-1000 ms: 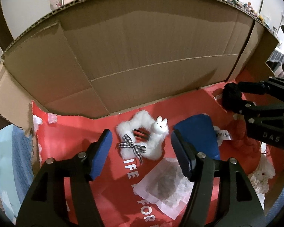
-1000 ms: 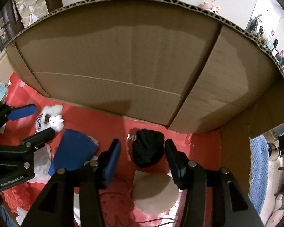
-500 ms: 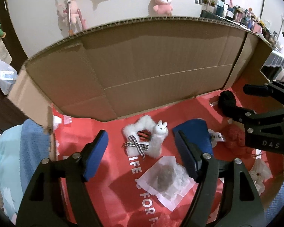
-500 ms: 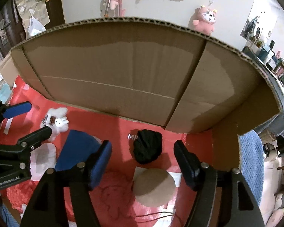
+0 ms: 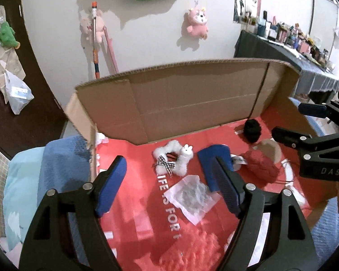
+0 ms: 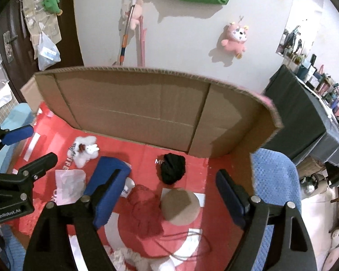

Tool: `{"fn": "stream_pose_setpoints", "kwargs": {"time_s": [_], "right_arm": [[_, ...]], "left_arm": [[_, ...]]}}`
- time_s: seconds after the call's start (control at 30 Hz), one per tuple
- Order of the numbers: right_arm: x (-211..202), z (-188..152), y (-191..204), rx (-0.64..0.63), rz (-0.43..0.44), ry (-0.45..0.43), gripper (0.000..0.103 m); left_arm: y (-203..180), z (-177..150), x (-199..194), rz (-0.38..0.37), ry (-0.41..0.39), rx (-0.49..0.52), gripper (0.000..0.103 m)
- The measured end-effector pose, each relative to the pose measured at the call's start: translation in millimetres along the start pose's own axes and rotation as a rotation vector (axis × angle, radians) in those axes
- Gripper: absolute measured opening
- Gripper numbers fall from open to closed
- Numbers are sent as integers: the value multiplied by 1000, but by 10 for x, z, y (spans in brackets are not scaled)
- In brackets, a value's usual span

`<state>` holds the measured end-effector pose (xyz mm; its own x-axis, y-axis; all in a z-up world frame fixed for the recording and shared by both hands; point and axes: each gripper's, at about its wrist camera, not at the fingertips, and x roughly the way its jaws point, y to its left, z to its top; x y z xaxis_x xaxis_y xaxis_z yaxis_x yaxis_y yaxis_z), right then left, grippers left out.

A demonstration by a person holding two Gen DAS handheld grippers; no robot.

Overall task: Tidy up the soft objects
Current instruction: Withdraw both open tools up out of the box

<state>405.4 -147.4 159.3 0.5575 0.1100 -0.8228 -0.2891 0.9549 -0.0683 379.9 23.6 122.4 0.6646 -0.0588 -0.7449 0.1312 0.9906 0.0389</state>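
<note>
Both hand-held grippers have pulled up and back from the cardboard box (image 5: 192, 103), so we now see over its far wall. Our left hand-held gripper (image 5: 169, 180) is opening with nothing between its jaws; the white fluffy ring (image 5: 173, 160) lies beyond it on the red liner (image 5: 135, 192). Our right hand-held gripper (image 6: 167, 192) is opening too, empty, above the black pom-pom (image 6: 172, 168) and tan pad (image 6: 180, 205). We judge both items dropped off, so we can fetch more

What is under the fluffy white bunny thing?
The fluffy white bunny ring lies on a red printed sheet lining the cardboard box. Whatever is beneath that sheet is covered.
</note>
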Motion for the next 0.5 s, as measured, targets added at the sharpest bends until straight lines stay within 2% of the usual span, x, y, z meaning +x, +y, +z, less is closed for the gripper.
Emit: {"fn": "stream_pose_setpoints", "kwargs": {"time_s": [0.1, 0.2, 0.27, 0.37, 0.43, 0.5], "right_arm": [[-187, -26, 4, 5, -1, -28, 89], [-396, -71, 9, 9, -3, -68, 95], [-534, -124, 23, 12, -1, -98, 98], [-740, -199, 43, 12, -6, -145, 99], [-840, -252, 53, 10, -14, -172, 103], [-961, -335, 71, 12, -20, -205, 103]], "left_arm": [[-14, -48, -208, -5, -29, -19, 77], [-22, -103, -413, 2, -71, -37, 85], [-33, -153, -564, 9, -112, -40, 85], [-40, -230, -764, 19, -157, -52, 87], [-35, -301, -884, 11, -185, -74, 93], [-40, -367, -989, 4, -210, -91, 93]]}}
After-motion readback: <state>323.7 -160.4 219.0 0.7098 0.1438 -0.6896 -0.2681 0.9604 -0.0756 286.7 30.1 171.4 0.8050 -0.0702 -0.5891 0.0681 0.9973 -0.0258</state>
